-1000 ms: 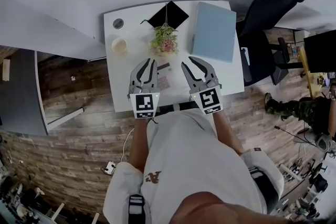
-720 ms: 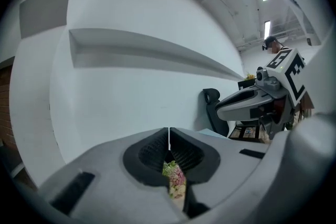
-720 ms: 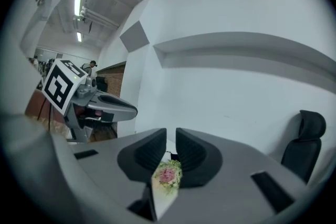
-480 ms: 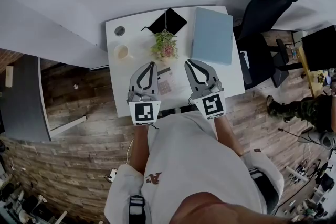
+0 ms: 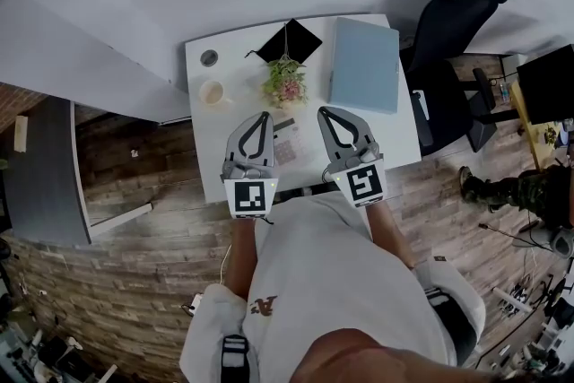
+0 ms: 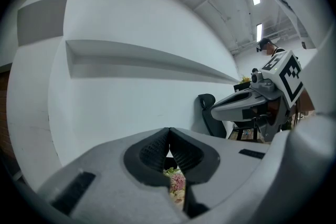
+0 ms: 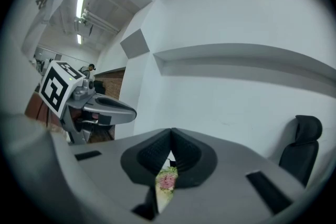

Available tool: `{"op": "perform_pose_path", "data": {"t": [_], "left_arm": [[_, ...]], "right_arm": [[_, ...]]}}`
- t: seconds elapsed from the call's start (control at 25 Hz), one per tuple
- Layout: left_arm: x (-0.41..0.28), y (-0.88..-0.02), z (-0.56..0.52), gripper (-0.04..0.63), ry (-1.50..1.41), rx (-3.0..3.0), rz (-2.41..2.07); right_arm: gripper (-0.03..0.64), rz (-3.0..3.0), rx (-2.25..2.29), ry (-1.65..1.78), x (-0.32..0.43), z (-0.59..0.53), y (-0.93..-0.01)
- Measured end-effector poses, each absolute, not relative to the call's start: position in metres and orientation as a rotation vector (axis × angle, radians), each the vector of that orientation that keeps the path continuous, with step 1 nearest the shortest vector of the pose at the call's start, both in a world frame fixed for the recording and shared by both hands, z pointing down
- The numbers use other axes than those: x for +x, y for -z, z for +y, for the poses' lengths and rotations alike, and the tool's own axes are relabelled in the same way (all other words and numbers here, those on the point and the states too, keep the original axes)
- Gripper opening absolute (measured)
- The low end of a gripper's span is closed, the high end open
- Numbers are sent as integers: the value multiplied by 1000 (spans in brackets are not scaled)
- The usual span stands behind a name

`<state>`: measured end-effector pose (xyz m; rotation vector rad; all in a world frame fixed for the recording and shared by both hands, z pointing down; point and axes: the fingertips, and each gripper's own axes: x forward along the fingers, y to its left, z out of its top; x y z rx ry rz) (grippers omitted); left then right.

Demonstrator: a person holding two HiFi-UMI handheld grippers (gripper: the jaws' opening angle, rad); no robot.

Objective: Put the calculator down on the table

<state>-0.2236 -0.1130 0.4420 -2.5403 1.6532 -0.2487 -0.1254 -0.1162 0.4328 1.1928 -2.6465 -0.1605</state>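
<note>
- Left tongs [image 5: 263, 115] were closed all the way, pad against pad, with nothing caught between them. In the left gripper view only a sliver of the potted plant [image 6: 176, 183] showed beyond the seam.
- Right tongs [image 5: 324, 110] had just been closing and were shut as well. They were empty too, and pointed out over the surface [image 5: 395, 134] beside their partner.
- The calculator [image 5: 285, 143] lay flat on the white surface, keys up. It sat between the two tongs, held by neither, near the front edge and just in front of the plant.
- Farther back, well apart from it, stood a cup [image 5: 213, 91], a blue-grey folder [image 5: 365, 64] and a black square item [image 5: 289, 40].
- Judged from this, the putting-down looked finished, with the calculator resting on its own and both tongs free.
- The calculator appeared thin, stiff and light, probably a smooth plastic shell, so a shallow pinch could slip.
- It lay flush with the surface, so any further hold would best go across its two long sides.
- The pads should stay clear of the display end and off the keys, and it could first be nudged to overhang the front edge if the pads could not get under it.
- Light pressure would likely do, while a hard squeeze could flex the case or press buttons.
</note>
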Motion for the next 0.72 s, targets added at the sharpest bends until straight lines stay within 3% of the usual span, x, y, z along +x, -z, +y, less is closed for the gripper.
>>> {"op": "perform_pose_path", "data": {"t": [0.72], "left_arm": [[-231, -433, -113, 8, 211, -2534, 1691]], "right_arm": [[6, -2644, 1189, 184, -130, -115, -429]]}}
